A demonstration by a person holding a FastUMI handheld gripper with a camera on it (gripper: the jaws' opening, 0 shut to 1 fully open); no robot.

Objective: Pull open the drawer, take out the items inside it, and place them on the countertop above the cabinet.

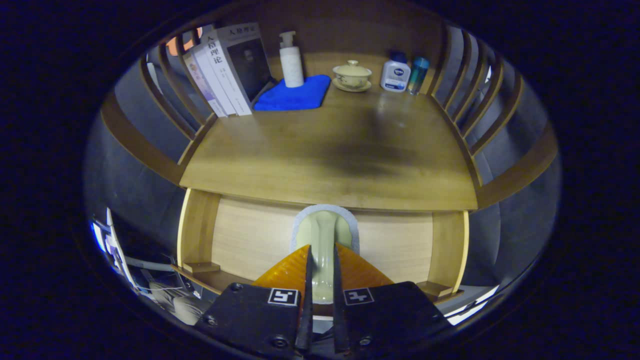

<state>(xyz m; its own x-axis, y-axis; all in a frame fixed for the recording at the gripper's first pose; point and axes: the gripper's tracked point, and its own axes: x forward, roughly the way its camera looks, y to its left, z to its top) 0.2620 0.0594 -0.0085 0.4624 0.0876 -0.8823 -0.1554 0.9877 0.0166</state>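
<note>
Brush (pixel 324 235) pinched between both fingers of gripper (pixel 321 272); long axis runs straight ahead along fingers, head pointing toward countertop (pixel 330 160), over open drawer (pixel 400 245).

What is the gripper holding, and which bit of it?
The hand-held gripper is shut on a pale green brush-like item, fingers pinching its narrow handle, above the open drawer.

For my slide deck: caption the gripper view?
Gripper shut on pale brush over the open drawer, below the countertop.
</note>
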